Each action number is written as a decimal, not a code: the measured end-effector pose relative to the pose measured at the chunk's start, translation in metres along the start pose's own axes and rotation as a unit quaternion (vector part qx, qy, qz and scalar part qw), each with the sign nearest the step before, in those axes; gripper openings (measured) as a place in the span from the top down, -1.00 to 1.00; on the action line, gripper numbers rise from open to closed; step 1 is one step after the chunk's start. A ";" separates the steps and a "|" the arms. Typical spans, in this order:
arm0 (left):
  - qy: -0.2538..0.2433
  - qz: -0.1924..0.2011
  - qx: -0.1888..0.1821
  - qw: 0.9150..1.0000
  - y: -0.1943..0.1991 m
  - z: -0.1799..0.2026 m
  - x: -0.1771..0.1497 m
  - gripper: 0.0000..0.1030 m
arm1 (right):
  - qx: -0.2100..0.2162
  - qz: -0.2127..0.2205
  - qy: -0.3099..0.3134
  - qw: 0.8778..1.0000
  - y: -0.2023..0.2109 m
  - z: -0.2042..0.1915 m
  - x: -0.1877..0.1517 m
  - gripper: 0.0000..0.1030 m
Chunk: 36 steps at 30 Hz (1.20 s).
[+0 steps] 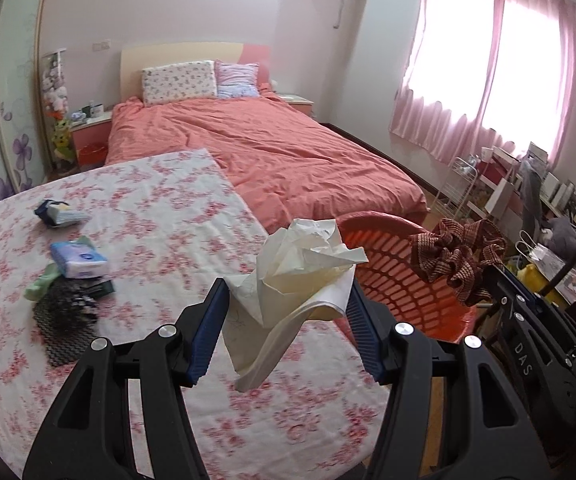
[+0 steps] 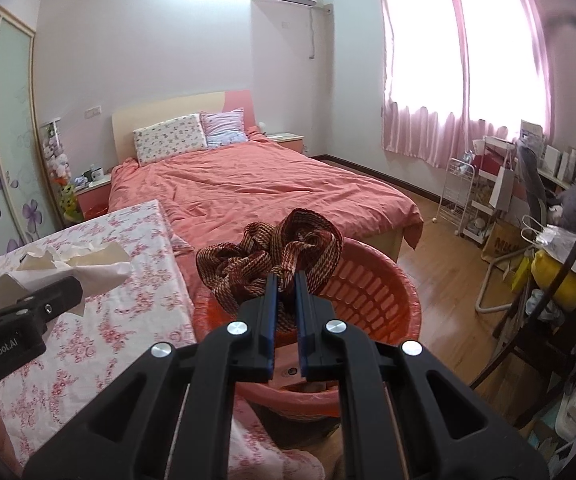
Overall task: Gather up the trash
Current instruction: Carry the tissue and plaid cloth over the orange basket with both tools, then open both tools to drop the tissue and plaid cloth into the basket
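The left tool [image 1: 288,300] grips a crumpled white tissue [image 1: 303,256] between its blue pads, holding it in the air above the bench [image 1: 168,216], near the bench's right edge and just beside the orange basket [image 1: 399,280]; a loose tail of the tissue hangs down between the fingers. The right tool [image 2: 286,304] is closed on a brown woven scrunchie [image 2: 272,256], its pads nearly together with the fabric bunched ahead of them, held over the basket's [image 2: 371,292] open mouth. The basket stands on the floor between the bench [image 2: 100,280] and the bed [image 2: 256,184]. On the floral cloth of the bench, to the left, lie a blue tissue pack [image 1: 80,260], a dark patterned pouch [image 1: 64,316] and a small folded bundle [image 1: 58,213], all well apart from the left tool.
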<state>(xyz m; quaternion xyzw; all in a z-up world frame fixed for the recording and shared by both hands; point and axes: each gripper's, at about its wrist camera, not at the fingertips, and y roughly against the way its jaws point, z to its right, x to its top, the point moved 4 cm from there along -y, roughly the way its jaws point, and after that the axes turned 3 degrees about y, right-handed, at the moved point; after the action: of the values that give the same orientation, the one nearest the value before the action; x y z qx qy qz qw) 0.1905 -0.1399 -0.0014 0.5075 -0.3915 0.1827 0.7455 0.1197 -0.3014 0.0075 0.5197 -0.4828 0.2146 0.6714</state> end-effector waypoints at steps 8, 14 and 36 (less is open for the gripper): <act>-0.016 -0.007 -0.028 0.999 -0.016 0.032 -0.001 -0.14 | -0.013 -0.006 -0.032 0.999 -0.013 0.035 -0.005 0.82; -0.025 -0.015 -0.057 0.998 -0.032 0.054 -0.001 -0.14 | -0.019 -0.013 -0.054 0.998 -0.026 0.061 -0.009 0.82; -0.028 -0.057 -0.089 0.994 -0.079 0.088 -0.006 -0.15 | -0.003 -0.024 -0.088 0.996 -0.065 0.083 -0.007 0.81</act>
<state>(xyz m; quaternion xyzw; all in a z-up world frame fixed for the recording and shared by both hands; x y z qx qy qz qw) 0.2047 -0.2509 -0.0384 0.4655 -0.3978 0.0903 0.7854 0.1327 -0.3985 -0.0314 0.5454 -0.5282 0.1507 0.6332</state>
